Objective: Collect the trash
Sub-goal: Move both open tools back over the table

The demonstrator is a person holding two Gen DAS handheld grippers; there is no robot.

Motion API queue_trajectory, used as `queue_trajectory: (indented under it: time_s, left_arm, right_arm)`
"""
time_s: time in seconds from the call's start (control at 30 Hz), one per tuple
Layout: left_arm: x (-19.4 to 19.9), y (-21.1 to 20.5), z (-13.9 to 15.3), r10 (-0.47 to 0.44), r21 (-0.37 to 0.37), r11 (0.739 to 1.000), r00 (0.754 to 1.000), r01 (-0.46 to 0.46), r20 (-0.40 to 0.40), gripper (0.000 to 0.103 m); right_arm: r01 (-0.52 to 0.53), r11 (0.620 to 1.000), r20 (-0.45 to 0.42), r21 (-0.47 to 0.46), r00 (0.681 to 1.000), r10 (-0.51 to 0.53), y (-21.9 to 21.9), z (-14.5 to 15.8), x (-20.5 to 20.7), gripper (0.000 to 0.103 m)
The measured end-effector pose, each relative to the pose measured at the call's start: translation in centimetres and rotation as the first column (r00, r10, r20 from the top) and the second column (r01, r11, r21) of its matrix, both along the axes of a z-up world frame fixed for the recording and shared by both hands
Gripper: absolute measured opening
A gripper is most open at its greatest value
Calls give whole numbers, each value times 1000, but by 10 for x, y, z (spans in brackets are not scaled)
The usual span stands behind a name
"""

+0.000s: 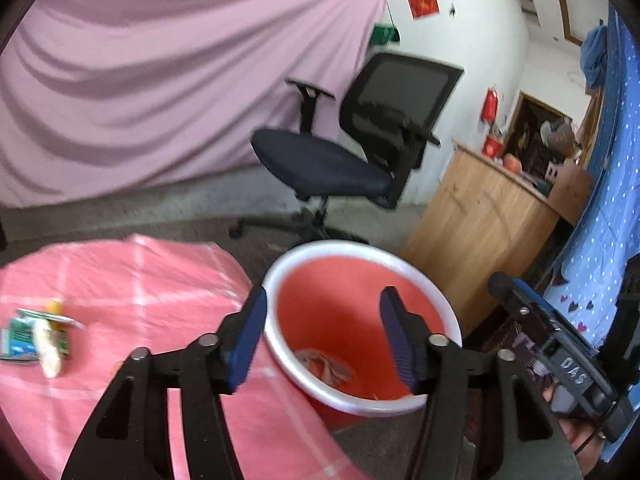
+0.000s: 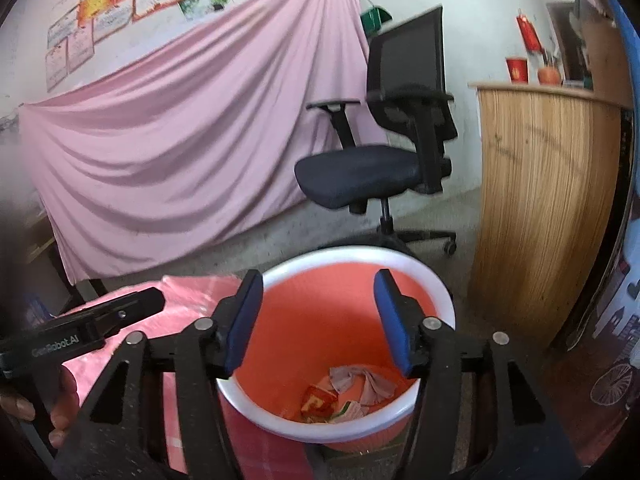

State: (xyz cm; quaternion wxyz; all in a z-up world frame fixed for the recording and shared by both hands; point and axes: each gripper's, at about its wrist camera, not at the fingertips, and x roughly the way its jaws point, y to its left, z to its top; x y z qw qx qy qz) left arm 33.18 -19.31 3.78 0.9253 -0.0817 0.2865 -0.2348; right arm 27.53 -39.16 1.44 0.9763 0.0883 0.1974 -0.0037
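Grippers first: the left gripper (image 1: pixel 322 338) hangs with its blue-padded jaws parted and nothing between them, and the right gripper (image 2: pixel 318 322) likewise stands wide and empty, both poised above the round orange plastic bin with the white rim (image 2: pixel 360 258). Down inside it lie a crumpled grey-pink tissue (image 2: pixel 362 384) and a red-and-yellow wrapper (image 2: pixel 318 400), so the drop step looks done. Off to the left, on the pink checked tablecloth (image 1: pixel 160 280), a green-and-white packet (image 1: pixel 24 338) and a pale stick-like scrap (image 1: pixel 48 350) await collection. Next call, I reckon: swing one open gripper back over the table and pinch that packet. Beyond stand a black mesh office chair (image 1: pixel 360 148) and a draped pink sheet (image 1: pixel 160 80).
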Motion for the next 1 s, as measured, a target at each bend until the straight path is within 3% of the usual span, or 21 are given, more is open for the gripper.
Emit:
queue_trajectory:
  time_s: [0.07,0.13,0.27,0.53,0.83,1.0]
  left_arm:
    - [-9,15,8,29,-10,1000,999,-29,42,63]
    - [-19,33,16,66,-22,998,995,-65,80,81]
    - [-43,67,31,144,-55,989,974,-136,174,100]
    - [-95,129,46,275,-59,961,902,-271,331,102]
    - [-136,192,36,378,-29,916,835,-400,401,102]
    - [-146,215,24,402,8,894,809,-448,428,102]
  right_arm:
    - [-3,1000,34,-7,999,3,9,11,-6,88]
    - [-9,1000,76,-15,997,10,21,22,-14,94]
    - [-27,999,142,-23,989,30,46,37,-26,103]
    - [-100,995,282,-25,954,103,100,52,-52,103]
    - [-197,978,397,-73,893,210,160,58,-76,103]
    - [-232,969,428,-83,870,245,182,55,-77,103]
